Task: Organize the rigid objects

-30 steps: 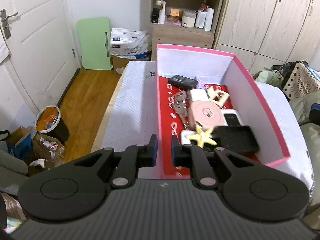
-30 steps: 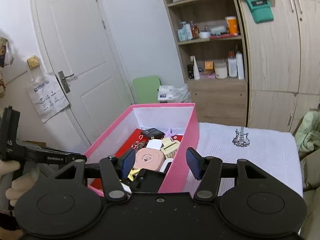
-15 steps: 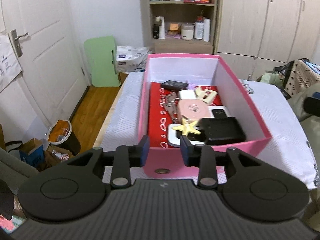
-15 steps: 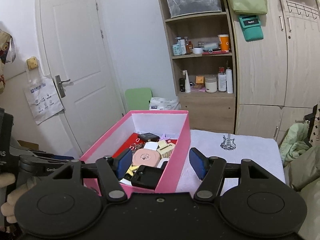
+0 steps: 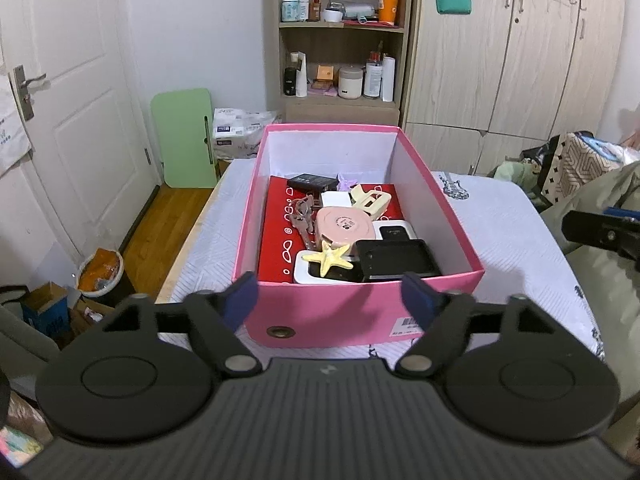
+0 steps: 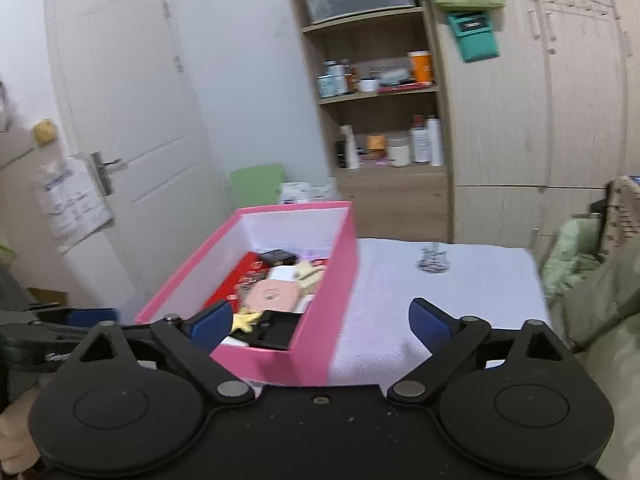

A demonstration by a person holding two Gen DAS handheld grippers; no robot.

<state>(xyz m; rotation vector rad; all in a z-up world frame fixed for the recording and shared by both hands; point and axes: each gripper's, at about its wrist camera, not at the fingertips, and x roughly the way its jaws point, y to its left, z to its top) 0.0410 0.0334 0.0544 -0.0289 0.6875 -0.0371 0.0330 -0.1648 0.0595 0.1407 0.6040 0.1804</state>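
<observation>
Left gripper (image 5: 330,302) and right gripper (image 6: 322,322), jaws just opening, are standing wide and empty. Pink box (image 5: 360,312) is sitting mid-frame on the table (image 5: 520,256), holding star (image 5: 330,258), keys (image 5: 303,216) and black case (image 5: 394,258).

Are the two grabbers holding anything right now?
No. The left gripper and right gripper have both just been opening and hold nothing; the pink box sits free on the table.

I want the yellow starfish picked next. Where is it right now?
In the left wrist view the starfish lies inside the pink box, near its front wall, between the keys and the black case.
</observation>
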